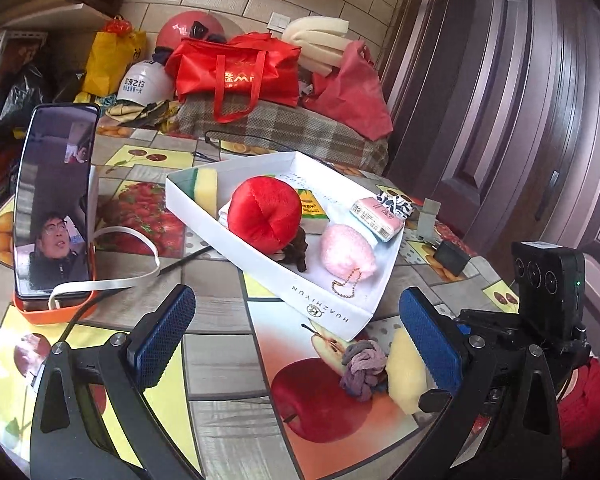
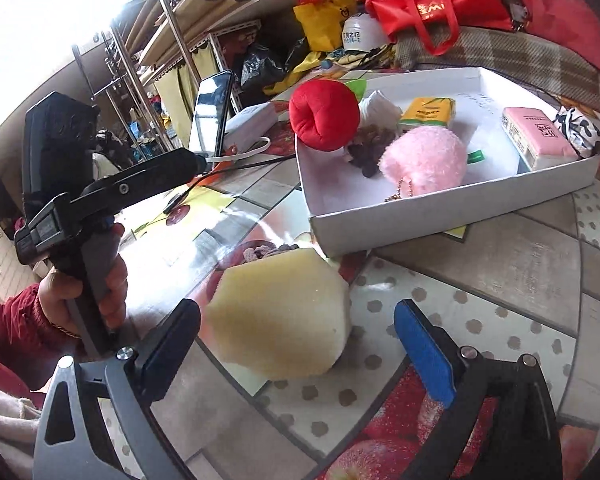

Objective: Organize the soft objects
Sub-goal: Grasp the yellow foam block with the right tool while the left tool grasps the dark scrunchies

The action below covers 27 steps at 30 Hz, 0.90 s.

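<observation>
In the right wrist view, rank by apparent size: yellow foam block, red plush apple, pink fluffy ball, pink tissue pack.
1. Yellow foam block, though it sits nearest the camera, which inflates it.
2. Pink fluffy ball and red plush apple: too alike to rank.
3. Pink tissue pack.

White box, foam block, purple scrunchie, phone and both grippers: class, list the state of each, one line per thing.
White box: lidless, holding soft items.
Foam block: on the table, outside the box.
Purple scrunchie: on the table, beside the foam.
Phone: upright, screen lit.
Left gripper: open, empty.
Right gripper: open, foam between its fingers, ungripped.
</observation>
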{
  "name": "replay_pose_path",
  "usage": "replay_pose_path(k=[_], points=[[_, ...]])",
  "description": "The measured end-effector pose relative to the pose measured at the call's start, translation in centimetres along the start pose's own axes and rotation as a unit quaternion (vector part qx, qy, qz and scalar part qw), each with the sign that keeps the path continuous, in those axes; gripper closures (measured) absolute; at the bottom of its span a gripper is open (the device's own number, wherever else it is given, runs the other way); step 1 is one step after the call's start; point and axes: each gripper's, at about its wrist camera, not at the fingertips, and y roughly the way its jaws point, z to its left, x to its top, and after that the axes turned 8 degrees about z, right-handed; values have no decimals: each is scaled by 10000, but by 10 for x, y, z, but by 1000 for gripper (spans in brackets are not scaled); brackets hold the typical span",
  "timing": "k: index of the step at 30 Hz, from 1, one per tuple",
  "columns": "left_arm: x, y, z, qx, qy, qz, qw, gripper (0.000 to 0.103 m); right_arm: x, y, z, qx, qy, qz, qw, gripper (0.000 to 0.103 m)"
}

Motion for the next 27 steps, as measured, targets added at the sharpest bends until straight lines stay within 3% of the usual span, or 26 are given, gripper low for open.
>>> replay_pose_path(k=[6, 9, 10, 11, 12, 13, 16, 20, 22, 24, 26, 27], points=[[-1, 2, -1, 80, 105, 30, 9999, 0, 1, 4, 28, -755, -562, -68, 9955, 6], [-1, 3, 0, 79, 78, 49, 9999, 0, 0, 16, 41, -1247, -873, 145, 9882, 6], [-1, 3, 0, 73, 77, 43, 9999, 0, 0, 20, 43, -1389, -935, 239, 9856, 11], [-1, 3, 0, 76, 86, 49, 9999, 0, 0, 24, 44, -1484, -973, 320, 9836, 31], [-1, 3, -1, 74, 107, 54, 9999, 0, 0, 26, 44, -1504, -987, 369, 9830, 43], [-1, 3, -2, 66, 132, 55, 9999, 0, -1, 25, 43, -1524, -957, 369, 9830, 43], [-1, 5, -5, -100, 291, 157, 9994, 0, -8, 4, 38, -1465, -713, -11, 9866, 45], [-7, 20, -27, -712, 827, 846, 9904, 0, -29, -38, 16, -1258, -61, -681, 9897, 45], [-11, 29, -44, -456, 1189, 1079, 9860, 0, -36, -55, -3, -1312, 381, -968, 9859, 44], [-15, 38, -58, -110, 1465, 1259, 9811, 6, -40, -65, -18, -1346, 707, -1087, 9824, 44], [-18, 50, -65, -74, 1562, 1514, 9760, 34, -41, -68, -25, -1264, 896, -1164, 9811, 44], [-19, 57, -66, -57, 1569, 1686, 9731, 37, -40, -68, -25, -1267, 907, -1157, 9810, 44]])
